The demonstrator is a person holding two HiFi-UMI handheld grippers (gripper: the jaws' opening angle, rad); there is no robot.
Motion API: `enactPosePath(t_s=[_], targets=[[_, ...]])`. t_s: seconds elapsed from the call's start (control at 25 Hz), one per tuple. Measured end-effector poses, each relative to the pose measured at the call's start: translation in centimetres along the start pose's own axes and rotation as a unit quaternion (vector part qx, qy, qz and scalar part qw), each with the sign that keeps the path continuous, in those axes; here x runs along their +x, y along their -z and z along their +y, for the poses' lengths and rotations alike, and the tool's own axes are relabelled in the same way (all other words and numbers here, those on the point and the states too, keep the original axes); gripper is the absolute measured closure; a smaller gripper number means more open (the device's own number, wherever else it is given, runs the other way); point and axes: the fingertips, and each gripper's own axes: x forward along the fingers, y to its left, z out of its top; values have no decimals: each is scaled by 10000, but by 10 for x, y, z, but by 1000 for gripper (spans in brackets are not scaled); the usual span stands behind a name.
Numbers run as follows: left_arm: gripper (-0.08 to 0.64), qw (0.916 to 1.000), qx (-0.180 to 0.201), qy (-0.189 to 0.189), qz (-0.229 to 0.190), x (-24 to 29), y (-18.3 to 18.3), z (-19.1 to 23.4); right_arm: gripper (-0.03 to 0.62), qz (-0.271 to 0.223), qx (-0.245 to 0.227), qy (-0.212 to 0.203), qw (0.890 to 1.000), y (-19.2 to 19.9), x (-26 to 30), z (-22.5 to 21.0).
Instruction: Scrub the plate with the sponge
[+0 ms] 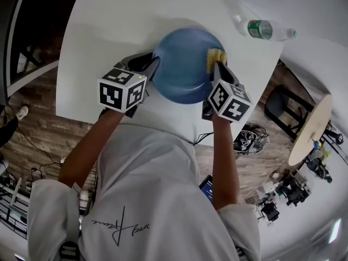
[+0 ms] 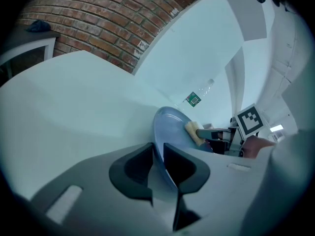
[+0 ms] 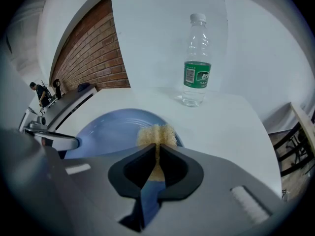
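While the left gripper (image 1: 151,65) pinches the rim of the blue plate (image 1: 185,64) at the plate's 9 o'clock in the head view, with the rim filling the narrow gap between its drawn-in jaws, the plate lies face up on the white table (image 1: 109,26). Being round, it has no long axis, and its hollow faces upward. At the plate's 3 o'clock edge the yellow sponge (image 1: 215,57) is squeezed between the jaws of the right gripper (image 1: 217,65). It sticks out past their tips toward 12 o'clock, its length seemingly along the gripper's own line. To scrub well, I judge the left grip should be firm enough that the plate cannot slide or tip. The right should press the sponge flat on the glaze and sweep toward 9 o'clock in overlapping strokes, lighter near the rim. A water bottle (image 1: 265,30) stands at 2 o'clock, well apart.
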Motion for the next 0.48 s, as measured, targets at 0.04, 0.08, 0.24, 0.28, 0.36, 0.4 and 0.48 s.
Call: enactPosePath(t_s=[0.04,0.08,0.24,0.28,0.36,0.4,0.48], targets=[[492,10000,38,-6,17,1,0,0,571,-7,31,50,10000,0,1,-2],[488,10000,79,-11,38,2,0,-1,569,-4,57,90,9999,0,2,-3],[480,10000,67,9,73,3,0,-1,568,124,-99,172,9997,-1,5,-4],[480,10000,59,12,72,2,0,0,568,152,-140,164,9997,-1,6,-3],[479,10000,43,17,67,2,0,0,566,183,-148,142,9996,-2,8,-2],[479,10000,34,21,65,2,0,0,563,193,-138,139,9996,-3,8,-3],[479,10000,28,27,66,3,-1,0,556,224,-171,145,9995,-4,10,-3]])
